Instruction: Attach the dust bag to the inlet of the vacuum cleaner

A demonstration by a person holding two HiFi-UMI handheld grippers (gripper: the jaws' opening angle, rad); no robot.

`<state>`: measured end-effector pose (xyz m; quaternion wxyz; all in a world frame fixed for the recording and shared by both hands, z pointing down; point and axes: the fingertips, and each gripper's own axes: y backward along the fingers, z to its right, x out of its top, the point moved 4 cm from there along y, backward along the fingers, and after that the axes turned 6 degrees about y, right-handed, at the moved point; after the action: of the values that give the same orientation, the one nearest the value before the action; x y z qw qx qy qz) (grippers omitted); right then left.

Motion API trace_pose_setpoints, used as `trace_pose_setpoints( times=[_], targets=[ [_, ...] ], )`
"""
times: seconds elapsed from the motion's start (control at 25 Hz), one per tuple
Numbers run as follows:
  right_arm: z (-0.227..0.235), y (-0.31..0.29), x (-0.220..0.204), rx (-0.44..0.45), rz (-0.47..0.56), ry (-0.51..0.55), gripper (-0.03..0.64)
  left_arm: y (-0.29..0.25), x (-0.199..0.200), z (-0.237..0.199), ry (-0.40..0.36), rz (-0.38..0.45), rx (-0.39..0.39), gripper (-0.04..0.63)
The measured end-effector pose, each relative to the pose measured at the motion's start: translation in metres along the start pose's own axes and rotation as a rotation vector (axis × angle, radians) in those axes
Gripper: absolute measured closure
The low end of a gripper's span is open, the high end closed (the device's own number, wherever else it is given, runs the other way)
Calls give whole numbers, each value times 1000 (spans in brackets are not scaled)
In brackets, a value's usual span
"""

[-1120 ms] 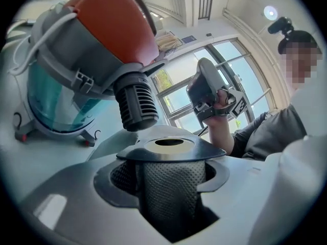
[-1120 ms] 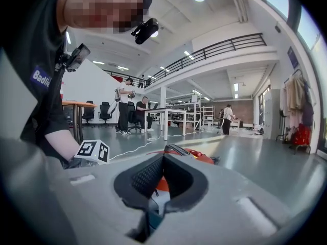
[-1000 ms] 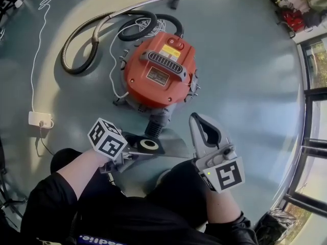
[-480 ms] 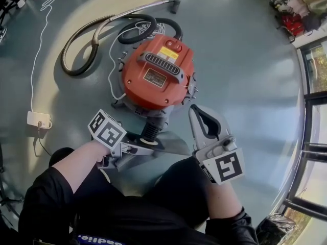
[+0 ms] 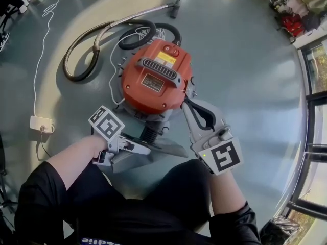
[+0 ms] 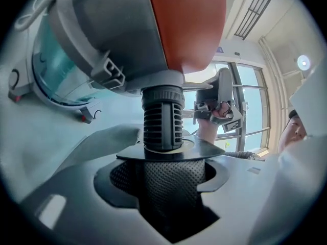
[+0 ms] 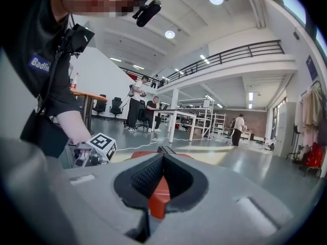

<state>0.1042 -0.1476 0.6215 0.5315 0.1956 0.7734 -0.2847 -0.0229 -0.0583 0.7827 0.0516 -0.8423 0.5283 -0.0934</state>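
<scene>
Two tools are at work low in the head view. My left tool (image 6: 163, 163) is clenched on the dust bag (image 6: 207, 149), with the bag's flat black collar lying across its tips. The ribbed inlet (image 6: 162, 117) of the vacuum cleaner (image 6: 189, 24) meets the collar at its ring-edged hole; I cannot tell how far in it sits. From above, that tool (image 5: 138, 147) is left of centre, and the bag's grey body (image 5: 171, 148) spreads to the right beneath the inlet (image 5: 149, 131). My right tool (image 7: 162, 154) is clenched on nothing. In the head view its tips (image 5: 188, 102) are just beside the lower right edge of the orange vacuum cleaner (image 5: 153, 80), and I cannot tell whether they touch. Farther out, the hose (image 5: 82, 40) loops across the floor (image 5: 245, 60) at upper left. A white power strip (image 5: 41, 122) lies near the left edge.
</scene>
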Motion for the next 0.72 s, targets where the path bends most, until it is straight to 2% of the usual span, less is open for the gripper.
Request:
trace_pose_setpoints(
  times=[0.28,0.4,0.44,0.72],
  targets=[
    [19,-29,-10,21,-8,88,623,1,3,1,34,-31,-5,288],
    [25,-42,-17,49,-29,94,620,0,2,1,39,-34,6,288],
    [27,-45,-19,61,-35,90,563,0,2,1,36,-36,9,288],
    [34,-71,-39,175,-105,120,440,0,2,0,35,-36,5,288]
  ],
)
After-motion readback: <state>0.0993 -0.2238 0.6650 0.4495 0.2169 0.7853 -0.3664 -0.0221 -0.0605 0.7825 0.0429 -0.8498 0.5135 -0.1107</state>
